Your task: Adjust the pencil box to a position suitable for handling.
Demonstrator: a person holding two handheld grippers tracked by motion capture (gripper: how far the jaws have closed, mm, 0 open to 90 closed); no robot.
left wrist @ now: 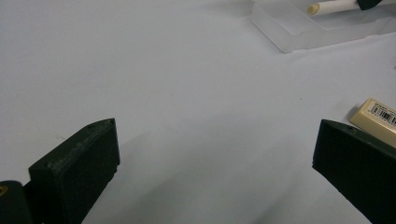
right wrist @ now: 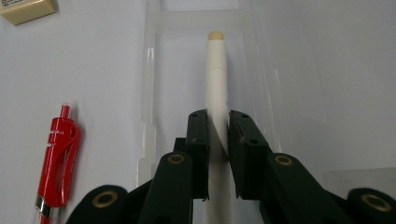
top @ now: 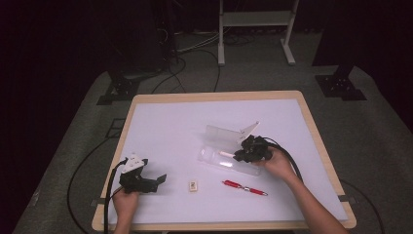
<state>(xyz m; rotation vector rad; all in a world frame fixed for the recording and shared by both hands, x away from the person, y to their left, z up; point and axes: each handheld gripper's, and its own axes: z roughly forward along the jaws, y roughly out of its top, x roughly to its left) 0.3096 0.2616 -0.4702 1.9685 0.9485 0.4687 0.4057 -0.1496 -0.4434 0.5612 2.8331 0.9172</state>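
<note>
Nearest you, your left gripper (top: 155, 181) rests at the front left of the table (top: 165, 117), its fingers (left wrist: 77, 168) spread wide with nothing between them, only bare white surface. Just beyond its right finger lies a small cream eraser (left wrist: 376, 120) with a barcode label, close by but not touched.

A little farther in and to the right, a red pen (top: 244, 187) lies flat on the table, well apart from both grippers.

Beyond that, your right gripper (right wrist: 218, 126) has its fingers (right wrist: 198, 140) pinched on a white pen (right wrist: 217, 79), one pad on either side of the barrel. The pen's cream-coloured tip points away from the gripper and sits over the open clear plastic case (top: 229, 163), within its long tray; whether the pen touches the tray floor you cannot tell. The case's other clear half (top: 223, 132) lies just behind it, toward the far side.

The table has a white top with a pale wooden rim. Around it is grey floor with black cables (top: 195, 63) trailing across, a white frame (top: 255, 22) at the far end, and dark surroundings beyond.
</note>
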